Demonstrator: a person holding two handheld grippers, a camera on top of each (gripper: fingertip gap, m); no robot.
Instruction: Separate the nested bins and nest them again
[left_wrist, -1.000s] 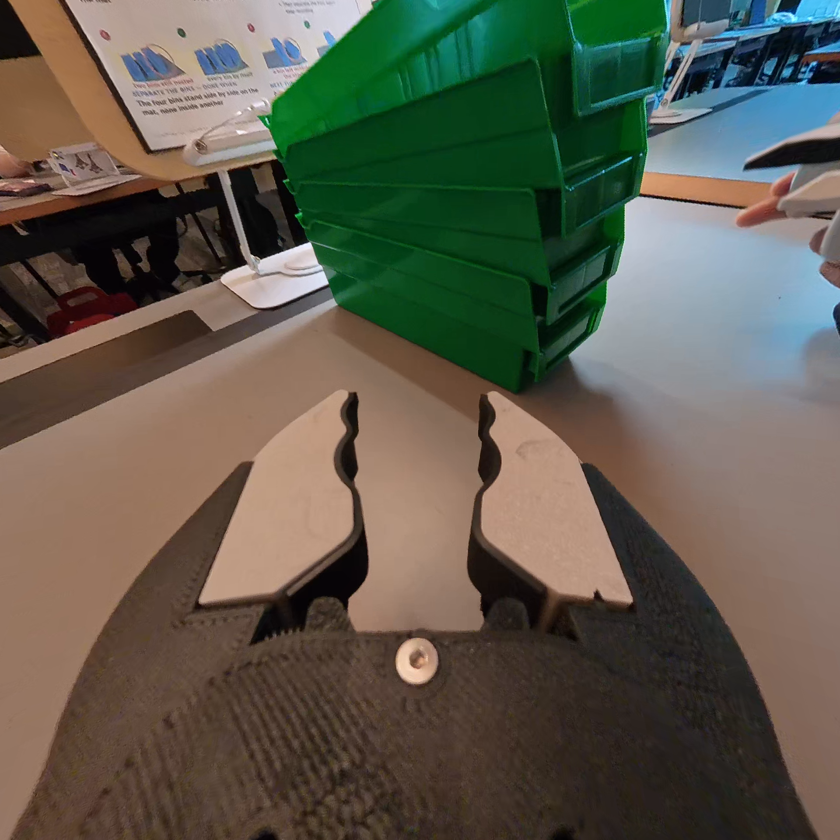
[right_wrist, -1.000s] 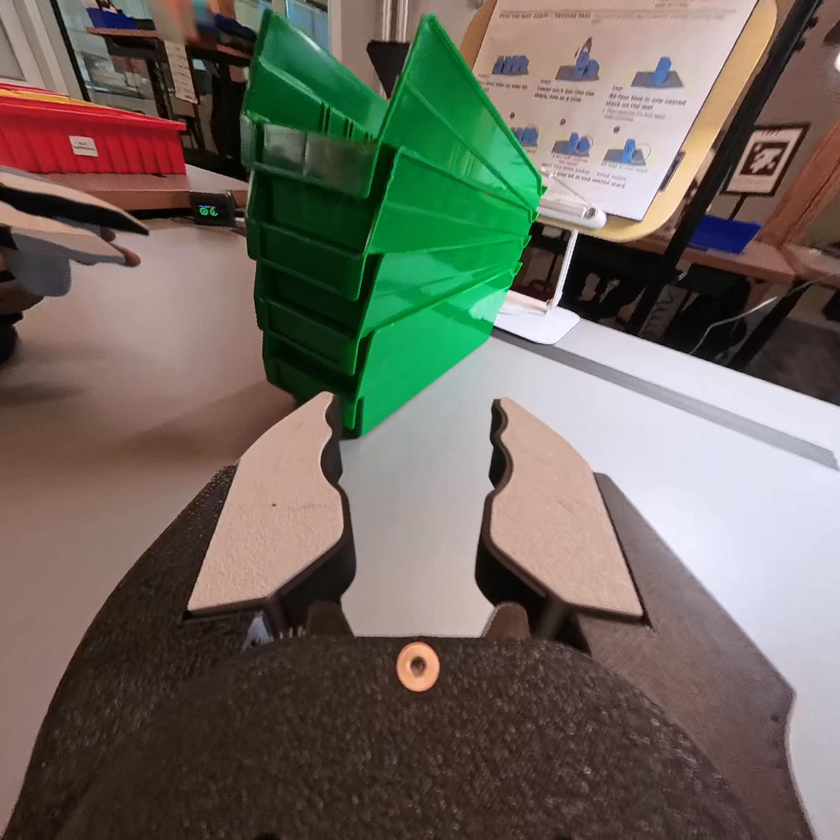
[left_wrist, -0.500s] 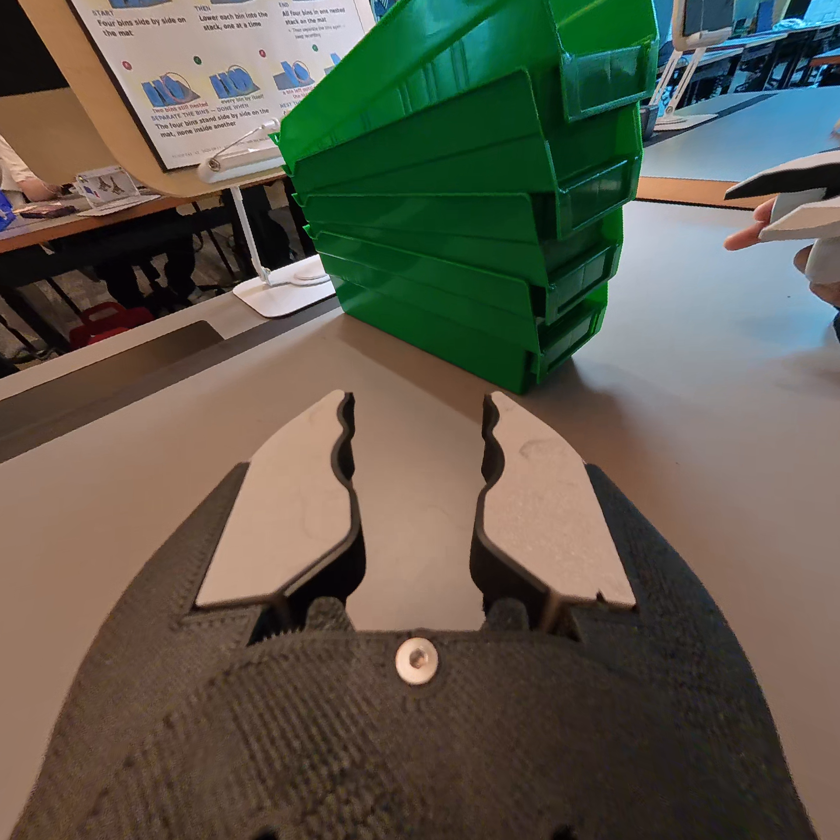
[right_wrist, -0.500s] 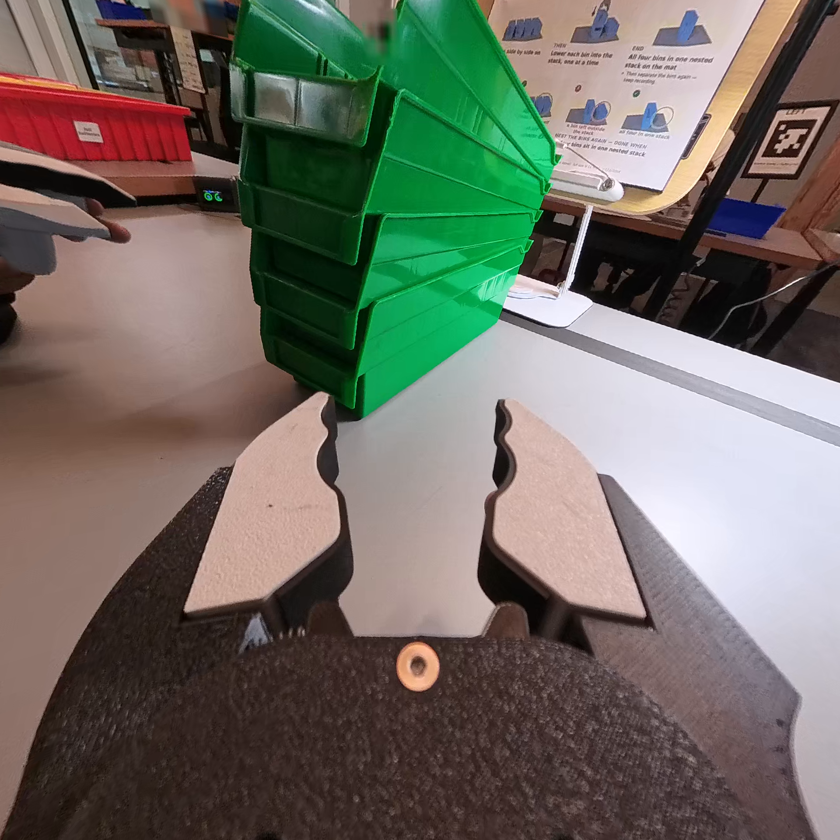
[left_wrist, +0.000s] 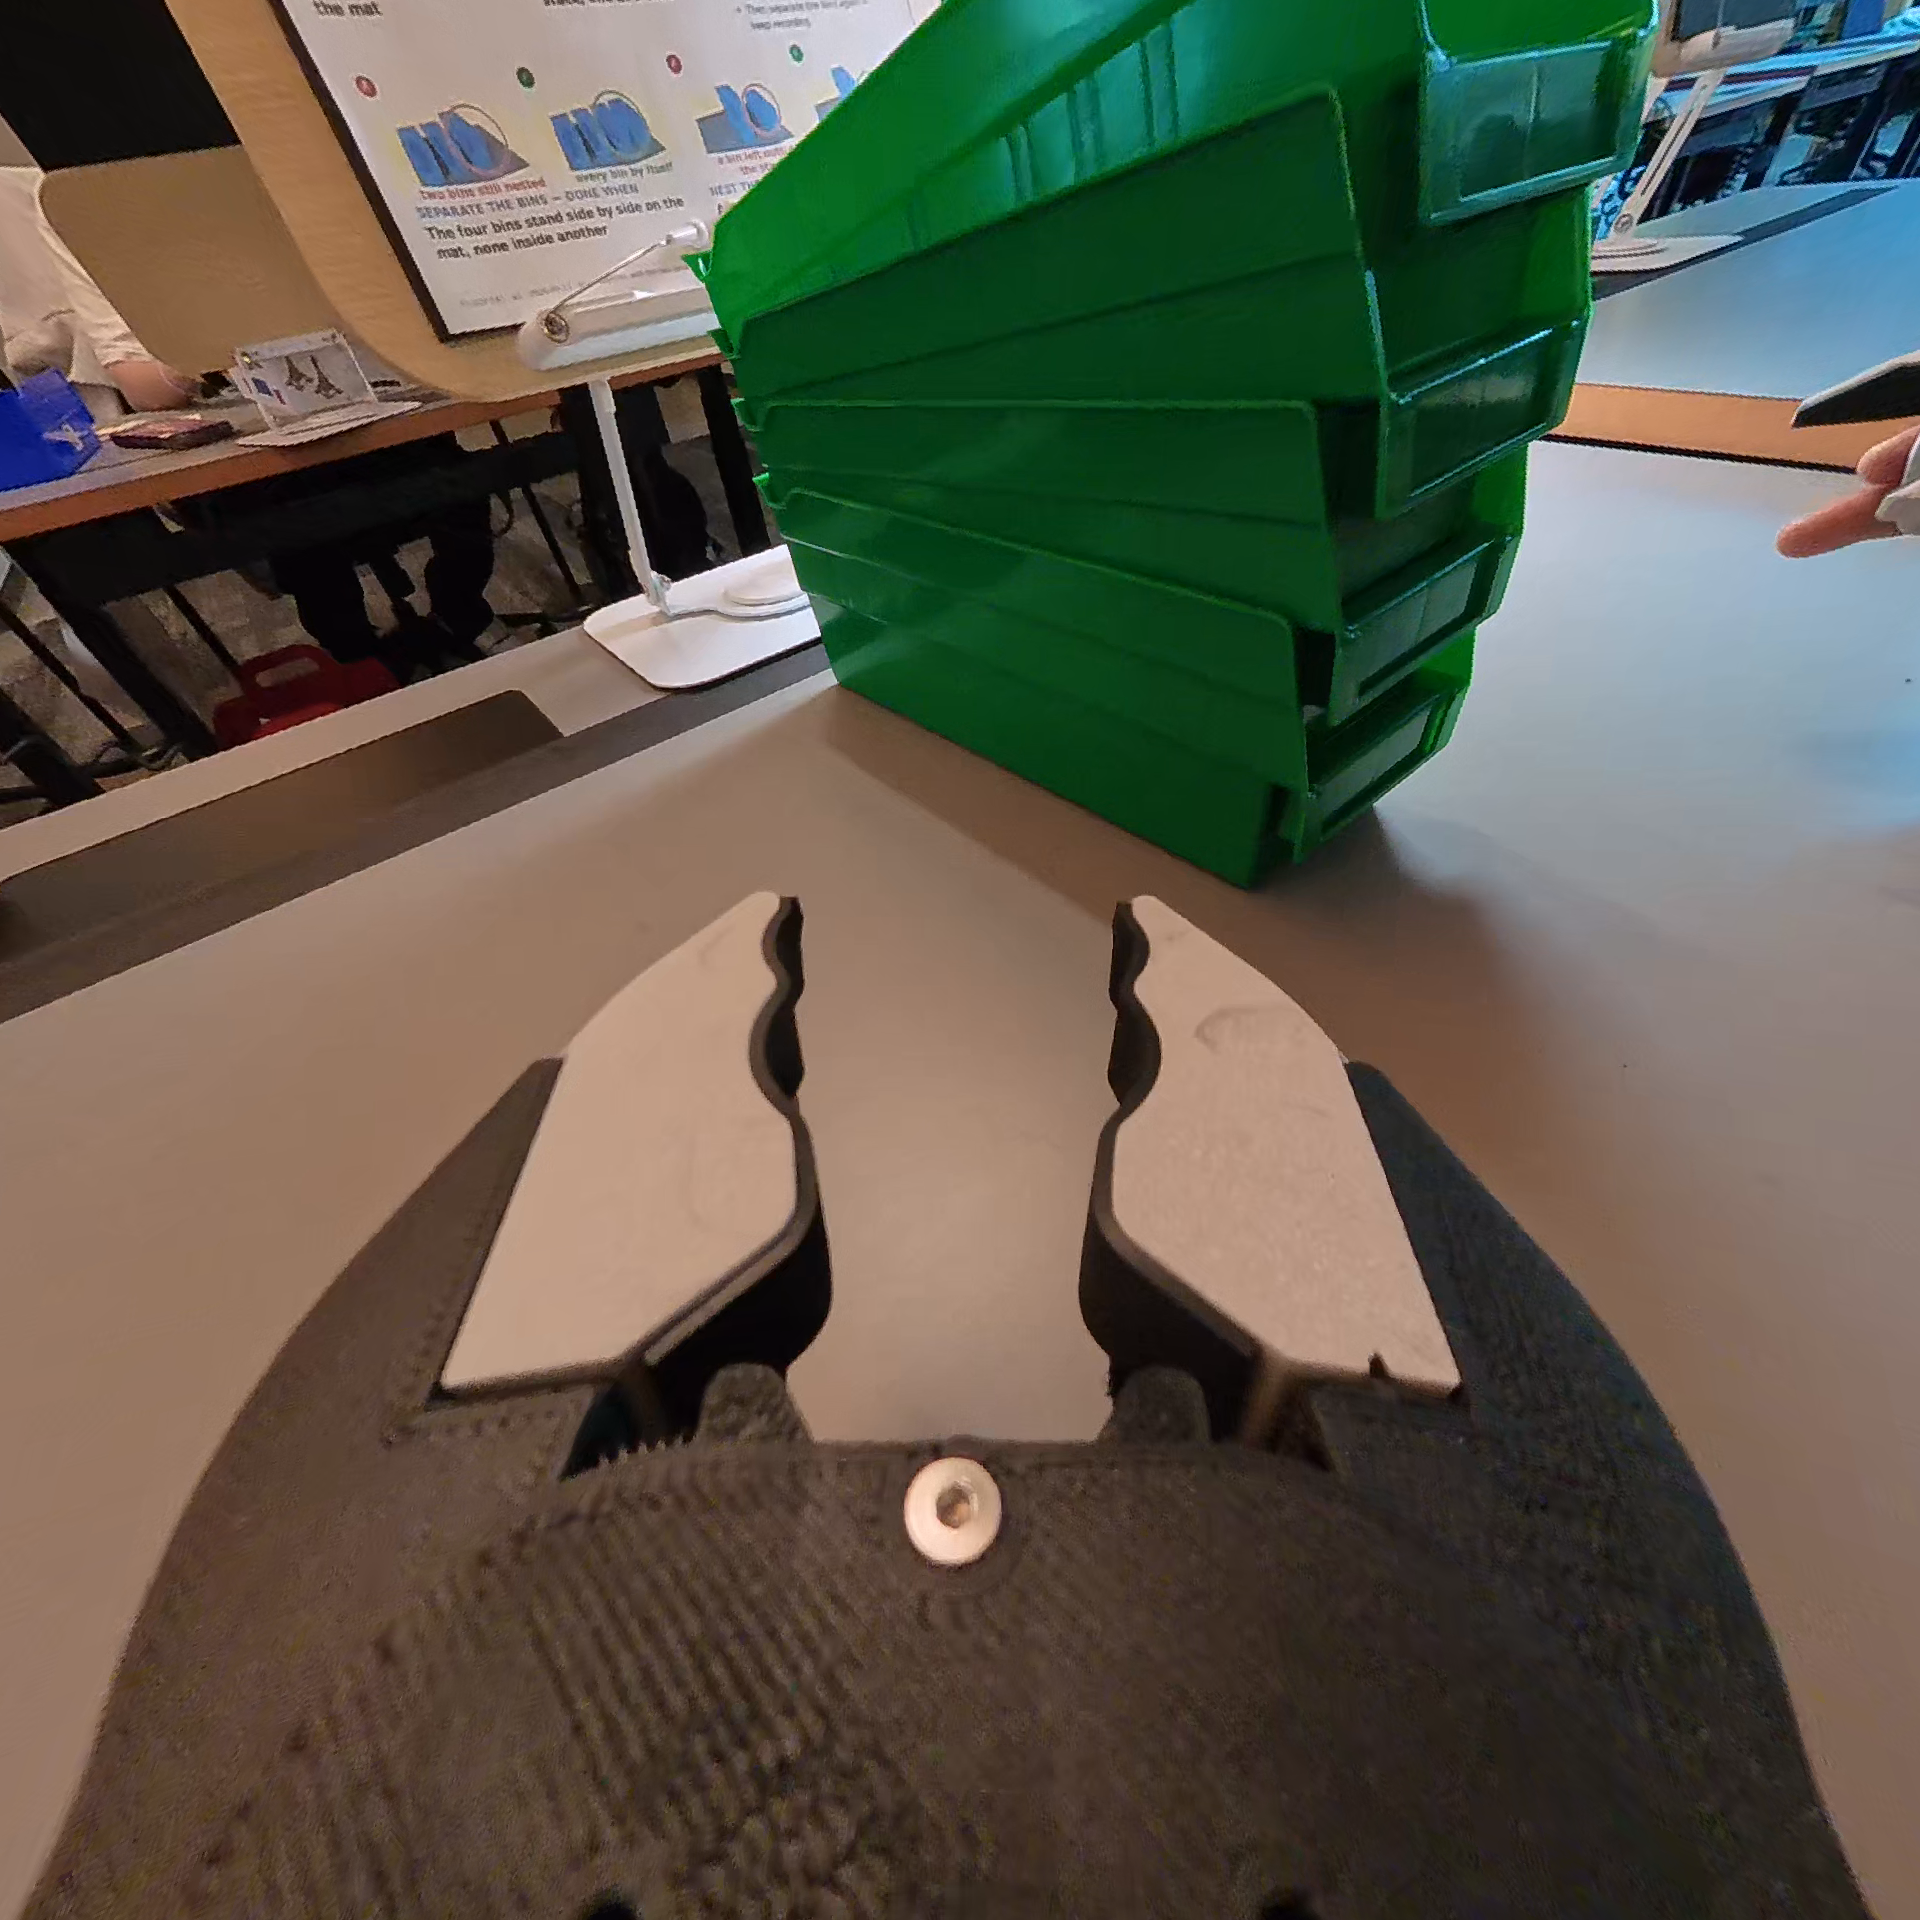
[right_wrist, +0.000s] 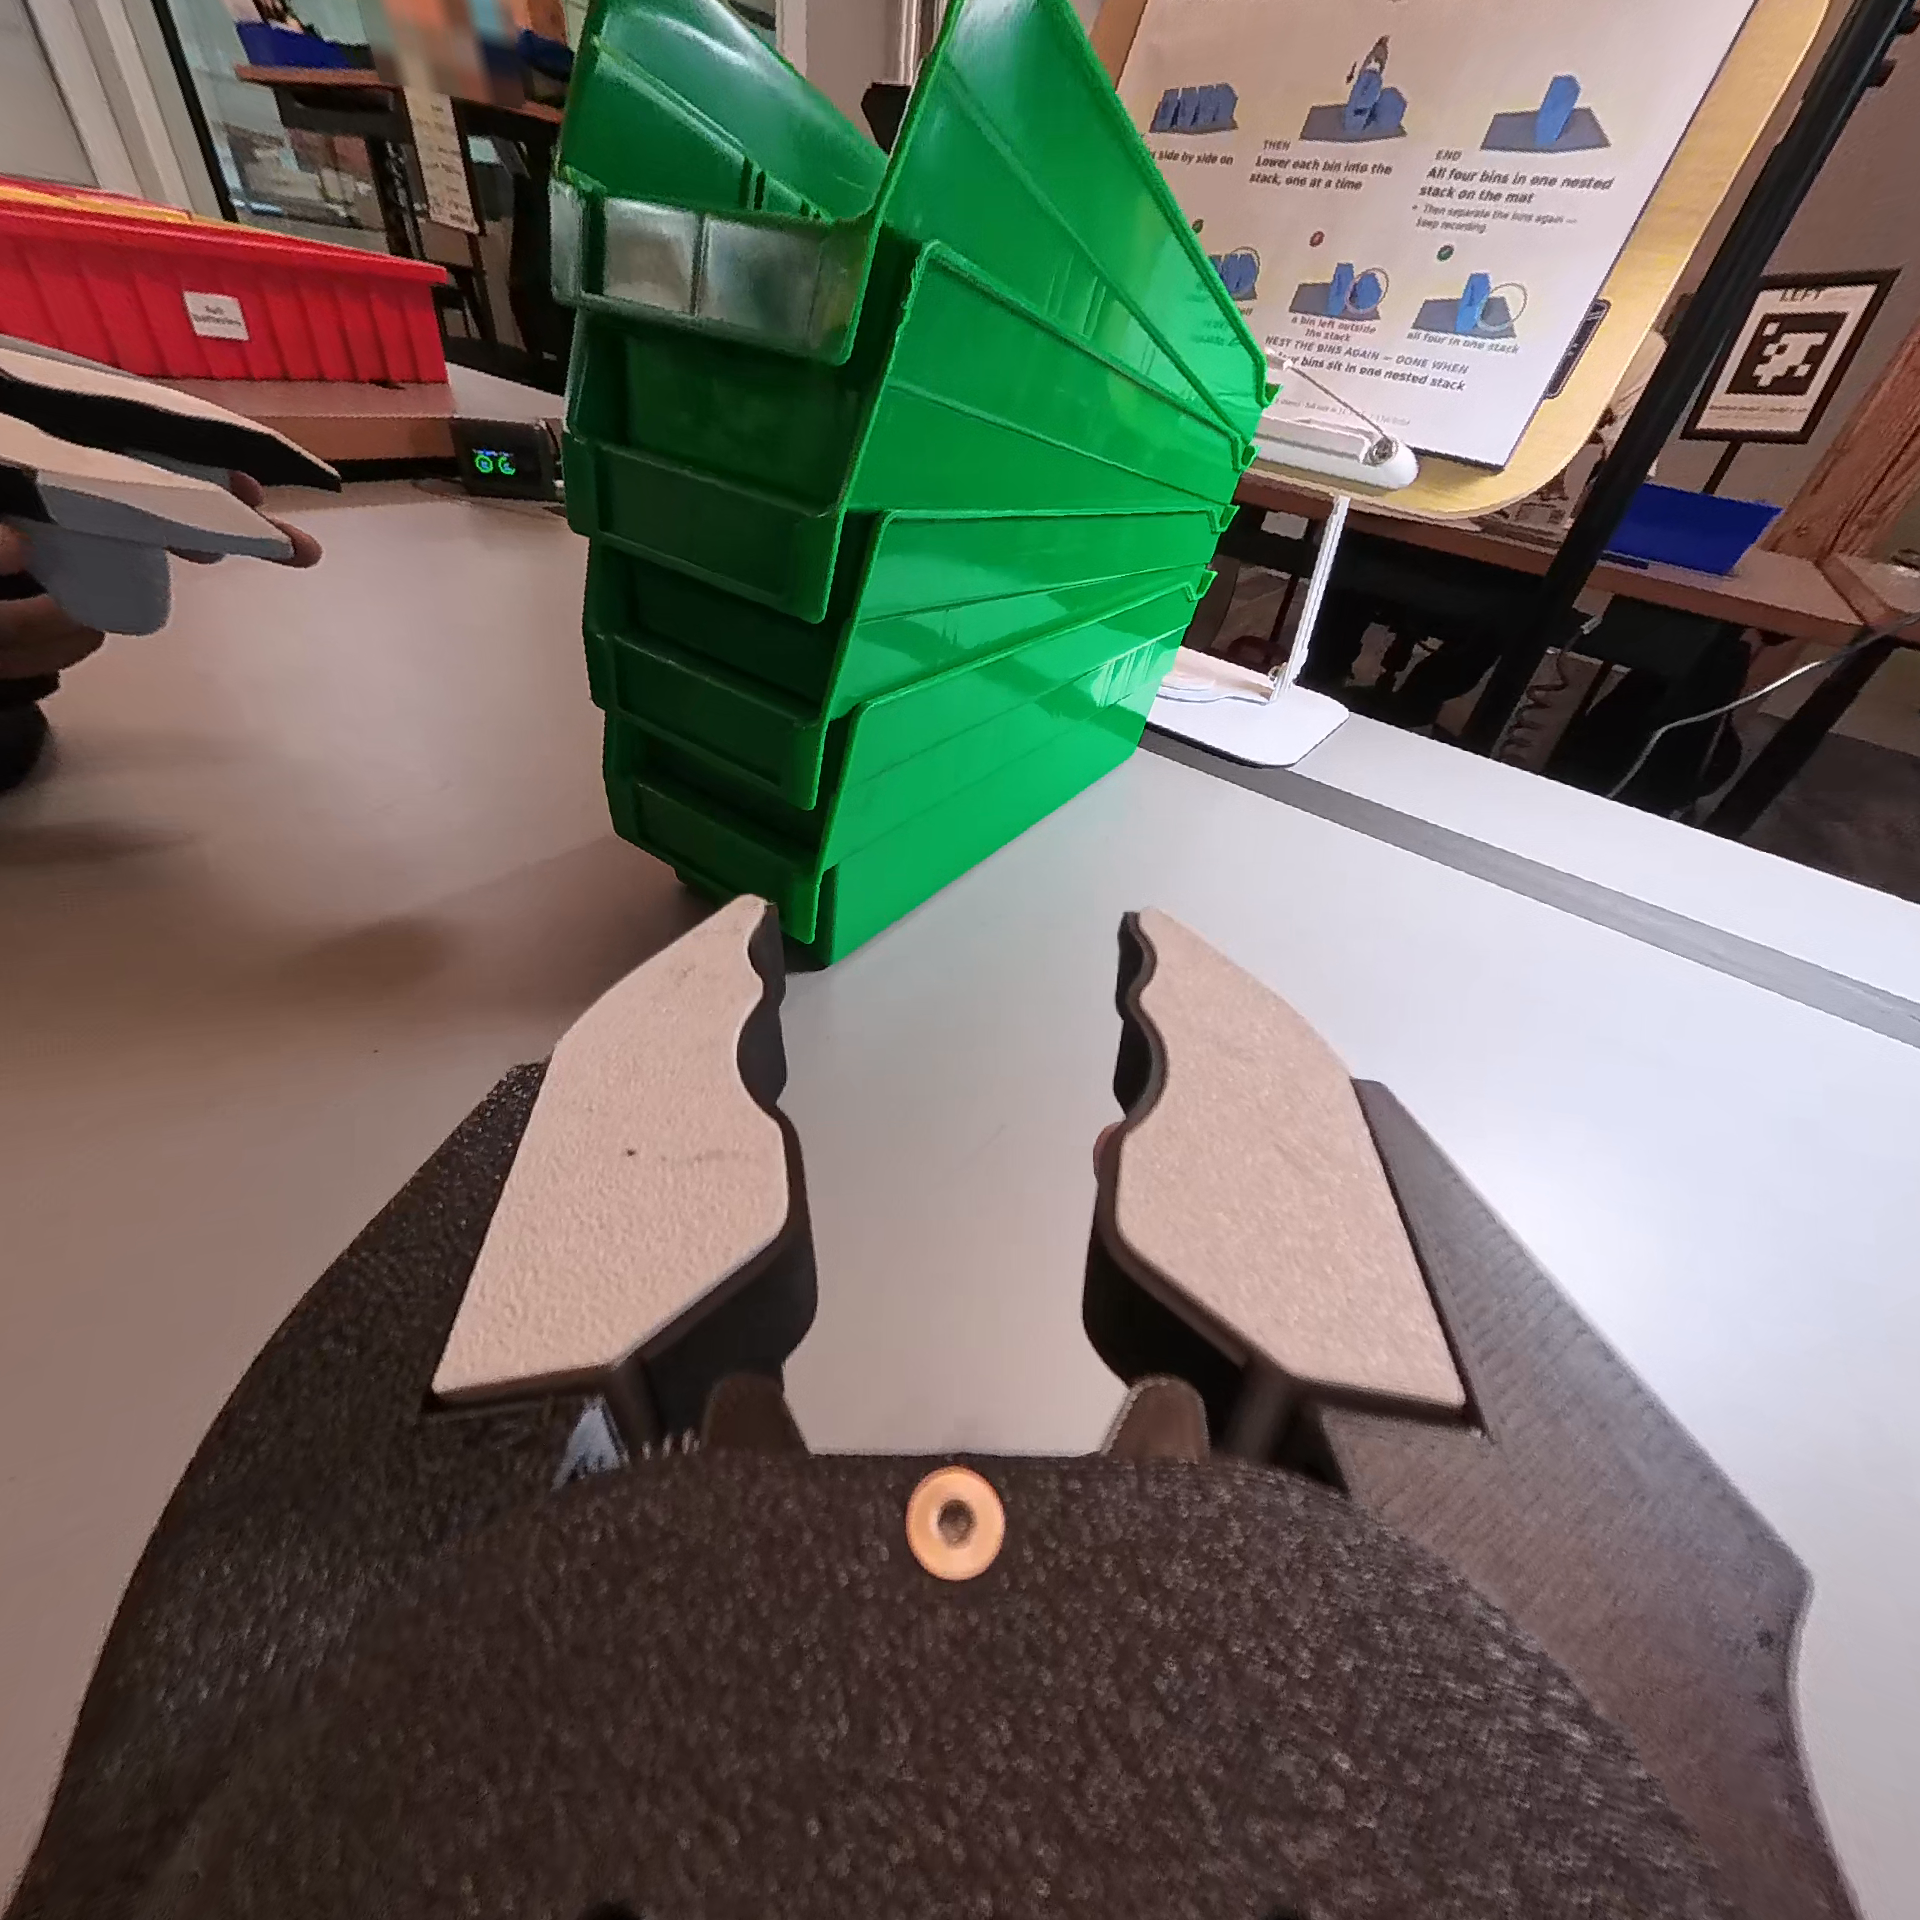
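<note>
A stack of several nested green bins (left_wrist: 1143, 499) stands on the grey table, fanned so the upper bins tilt up. It also shows in the right wrist view (right_wrist: 883, 582). My left gripper (left_wrist: 956, 914) is open and empty, low over the table, a short way in front of the stack's long side. My right gripper (right_wrist: 945, 920) is open and empty, close to the stack's front lower corner. The left gripper (right_wrist: 156, 488) shows at the left edge of the right wrist view; the right gripper (left_wrist: 1860, 400) shows at the right edge of the left wrist view.
A white lamp base (left_wrist: 707, 623) stands behind the stack; it also shows in the right wrist view (right_wrist: 1247, 717). An instruction board (right_wrist: 1434, 208) stands behind it. A red bin (right_wrist: 208, 301) and a small display (right_wrist: 499, 462) sit at the far left. A dark strip (right_wrist: 1558, 883) crosses the table.
Both grippers have drawn a little back and down from the stack, which sits lower in the views. Both stay open. The stack has not moved.
</note>
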